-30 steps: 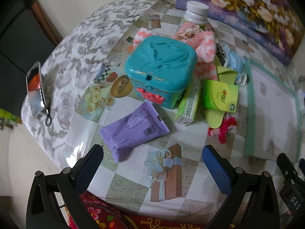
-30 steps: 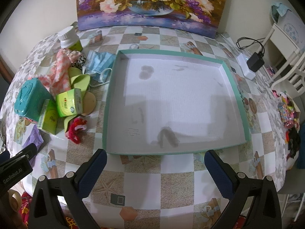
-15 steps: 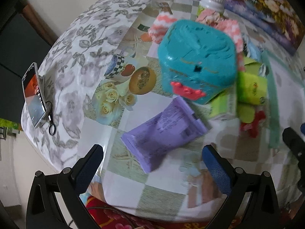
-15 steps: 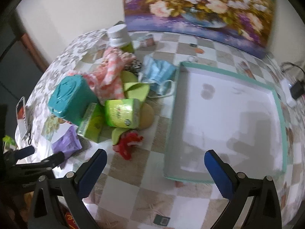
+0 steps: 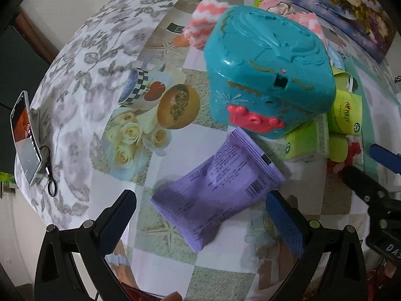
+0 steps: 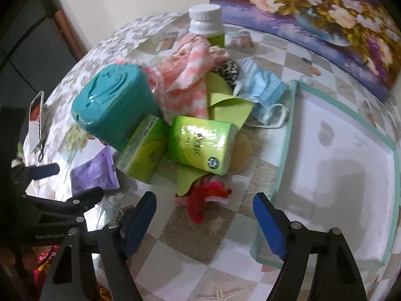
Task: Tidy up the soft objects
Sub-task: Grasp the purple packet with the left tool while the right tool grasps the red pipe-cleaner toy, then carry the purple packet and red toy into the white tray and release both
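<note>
The purple packet lies flat on the table, long axis diagonal, between the wide-apart fingers of the left gripper. The right gripper, also spread, hovers approx. over the red soft thing, maybe a scrunchie.

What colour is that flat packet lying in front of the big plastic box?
Purple packet, clearest in the left wrist view.
</note>
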`<control>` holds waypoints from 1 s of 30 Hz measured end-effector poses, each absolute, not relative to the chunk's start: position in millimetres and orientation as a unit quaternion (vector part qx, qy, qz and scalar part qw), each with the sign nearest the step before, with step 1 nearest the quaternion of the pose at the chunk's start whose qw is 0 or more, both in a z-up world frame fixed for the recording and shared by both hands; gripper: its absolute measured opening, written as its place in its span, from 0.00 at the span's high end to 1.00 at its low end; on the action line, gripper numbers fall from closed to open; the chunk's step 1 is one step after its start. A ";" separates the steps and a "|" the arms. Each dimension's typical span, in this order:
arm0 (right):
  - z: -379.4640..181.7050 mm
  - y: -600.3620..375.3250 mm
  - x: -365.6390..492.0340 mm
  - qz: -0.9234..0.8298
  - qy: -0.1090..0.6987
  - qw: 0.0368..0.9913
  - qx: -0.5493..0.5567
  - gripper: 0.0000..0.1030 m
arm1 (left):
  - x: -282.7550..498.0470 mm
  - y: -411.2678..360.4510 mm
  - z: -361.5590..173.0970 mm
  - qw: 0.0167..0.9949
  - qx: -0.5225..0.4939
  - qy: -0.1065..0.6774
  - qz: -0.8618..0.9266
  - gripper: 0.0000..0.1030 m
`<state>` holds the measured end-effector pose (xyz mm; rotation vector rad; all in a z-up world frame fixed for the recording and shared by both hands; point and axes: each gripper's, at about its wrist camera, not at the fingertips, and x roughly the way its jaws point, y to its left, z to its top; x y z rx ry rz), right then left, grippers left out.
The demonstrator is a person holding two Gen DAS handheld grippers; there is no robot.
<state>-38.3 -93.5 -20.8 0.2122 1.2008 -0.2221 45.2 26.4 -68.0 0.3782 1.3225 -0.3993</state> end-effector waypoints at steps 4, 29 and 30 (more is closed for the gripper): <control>-31.2 -90.9 -31.9 -0.097 0.574 0.808 0.093 0.27 | 43.6 23.0 -68.5 0.755 0.174 0.603 -0.187 0.01; -55.0 -92.5 -31.3 -0.099 0.590 0.797 0.084 0.49 | 50.2 51.7 -63.6 0.759 0.144 0.615 -0.159 0.49; -55.5 -93.3 -32.3 -0.100 0.591 0.796 0.085 0.49 | 49.8 52.5 -63.1 0.759 0.144 0.615 -0.158 0.49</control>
